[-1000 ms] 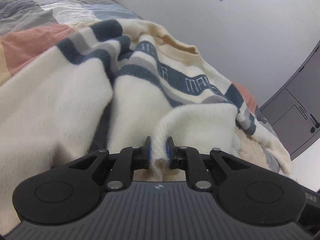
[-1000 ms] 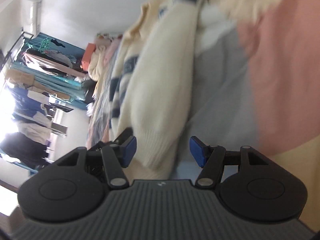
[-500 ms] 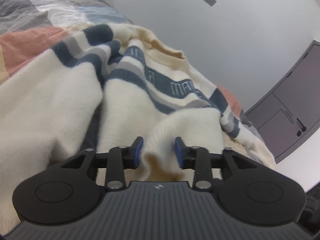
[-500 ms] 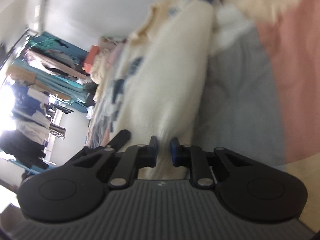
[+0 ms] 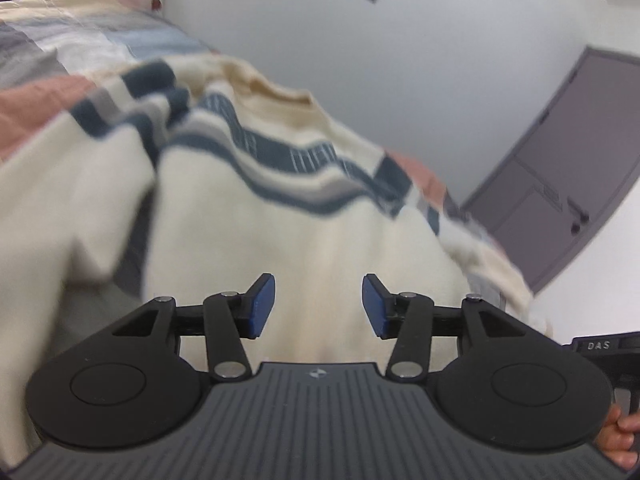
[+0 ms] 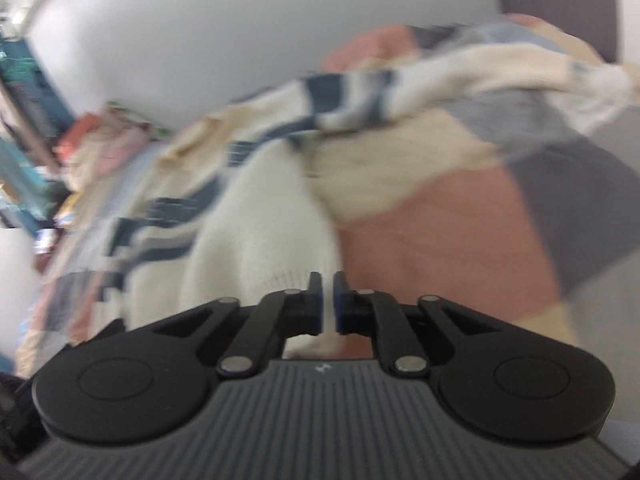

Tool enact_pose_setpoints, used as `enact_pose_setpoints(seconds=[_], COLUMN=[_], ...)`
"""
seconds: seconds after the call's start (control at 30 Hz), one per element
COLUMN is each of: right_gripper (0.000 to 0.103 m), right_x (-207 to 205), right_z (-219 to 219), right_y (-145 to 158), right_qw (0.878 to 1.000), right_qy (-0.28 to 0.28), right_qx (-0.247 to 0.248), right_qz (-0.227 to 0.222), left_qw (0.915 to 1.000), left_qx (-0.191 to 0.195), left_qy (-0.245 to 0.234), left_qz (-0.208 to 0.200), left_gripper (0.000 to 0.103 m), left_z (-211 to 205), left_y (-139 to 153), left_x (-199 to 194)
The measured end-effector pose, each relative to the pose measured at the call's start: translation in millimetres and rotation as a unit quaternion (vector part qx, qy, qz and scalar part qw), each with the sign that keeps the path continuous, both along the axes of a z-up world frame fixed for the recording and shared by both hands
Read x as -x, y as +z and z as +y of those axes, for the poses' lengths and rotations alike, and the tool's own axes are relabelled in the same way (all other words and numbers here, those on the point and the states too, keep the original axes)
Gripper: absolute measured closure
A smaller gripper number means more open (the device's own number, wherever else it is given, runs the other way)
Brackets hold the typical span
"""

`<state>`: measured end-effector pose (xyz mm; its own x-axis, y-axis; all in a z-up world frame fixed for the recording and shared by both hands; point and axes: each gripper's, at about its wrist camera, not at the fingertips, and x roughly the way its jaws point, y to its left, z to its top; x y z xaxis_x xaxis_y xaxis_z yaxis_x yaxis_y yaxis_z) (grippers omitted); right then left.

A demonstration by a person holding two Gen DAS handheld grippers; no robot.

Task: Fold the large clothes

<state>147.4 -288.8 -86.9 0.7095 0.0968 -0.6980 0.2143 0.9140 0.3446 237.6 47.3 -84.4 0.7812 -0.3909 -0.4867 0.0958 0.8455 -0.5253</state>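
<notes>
My left gripper [image 5: 319, 306] stood open, its blue pads [image 5: 262, 305] spread apart with nothing between them; its jaws had just been opening. Below and ahead of it a cream sweater [image 5: 312, 216] lay spread on a patchwork quilt [image 5: 72, 52]. The sweater carried dark blue and grey stripes across the chest, with pale lettering too blurred to read, and its neckline pointed toward a plain white wall [image 5: 420, 52]. One sleeve was bunched up at the left of that view. A grey door [image 5: 560, 176] stood at the right, and fingers [image 5: 624, 436] showed at the lower right corner, gripping the handle.

My right gripper [image 6: 327, 300] was closed, the pads nearly together. A ribbed cream edge of the sweater [image 6: 260, 256] sat right at the fingertips, but the picture was too blurred for me to tell whether the cloth was pinched between them. From this side the sweater stretched away up the quilt [image 6: 440, 240], over pink, grey and cream squares. Blurred piles of clothing [image 6: 100, 140] lay far off to the left.
</notes>
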Motion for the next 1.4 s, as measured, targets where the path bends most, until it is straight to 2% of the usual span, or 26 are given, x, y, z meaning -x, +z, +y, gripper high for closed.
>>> enact_pose_setpoints(seconds=[0.07, 0.1, 0.3, 0.4, 0.5, 0.63, 0.7, 0.77, 0.83, 0.87, 0.97, 1.17, 1.27, 1.4], right_gripper=[0.096, 0.096, 0.094, 0.094, 0.093, 0.093, 0.091, 0.075, 0.022, 0.017, 0.019, 0.019, 0.019, 0.017], right_x=[0, 2, 13, 11, 7, -5, -14, -24, -34, -37, -47, -55, -54, -51], right_z=[-13, -13, 5, 15, 26, 50, 67, 85, 103, 112, 135, 142, 139, 146], right_y=[-9, -7, 4, 8, 14, 25, 28, 28, 26, 24, 16, -1, 0, 8], right_qw=[0.998, 0.998, 1.000, 0.999, 0.997, 0.993, 0.990, 0.986, 0.982, 0.979, 0.969, 0.967, 0.971, 0.976], right_qy=[-0.005, -0.009, 0.010, 0.037, 0.065, 0.099, 0.115, 0.133, 0.148, 0.156, 0.187, 0.217, 0.212, 0.178], right_qx=[-0.041, -0.042, -0.016, -0.005, -0.003, 0.020, 0.035, 0.050, 0.059, 0.067, 0.095, 0.072, 0.051, 0.090], right_qz=[0.040, 0.042, 0.005, -0.011, -0.031, -0.061, -0.075, -0.083, -0.099, -0.112, -0.127, -0.111, -0.102, -0.092], left_qw=[0.9994, 0.9985, 0.9882, 0.9870, 0.9901, 0.9949, 0.9947, 0.9936, 0.9918, 0.9900, 0.9853, 0.9854, 0.9826, 0.9774], left_qx=[-0.027, -0.044, -0.115, -0.121, -0.105, -0.087, -0.101, -0.112, -0.123, -0.134, -0.158, -0.157, -0.168, -0.180], left_qy=[-0.015, -0.022, -0.051, -0.056, -0.053, -0.024, -0.006, 0.011, 0.023, 0.030, 0.048, 0.059, 0.077, 0.109], left_qz=[0.017, 0.024, 0.089, 0.089, 0.077, 0.044, 0.016, -0.009, -0.026, -0.032, -0.043, -0.029, -0.019, 0.020], left_gripper=[0.049, 0.049, 0.049, 0.049, 0.049, 0.049, 0.049, 0.049, 0.048, 0.048, 0.043, 0.043, 0.041, 0.040], left_z=[-14, -20, -44, -46, -39, -17, -7, 5, 13, 17, 21, 35, 47, 71], left_y=[-4, -7, -33, -32, -22, 2, 15, 27, 36, 40, 44, 38, 36, 28], left_x=[0, 1, -3, -1, 2, 13, 21, 29, 33, 35, 35, 22, 16, 6])
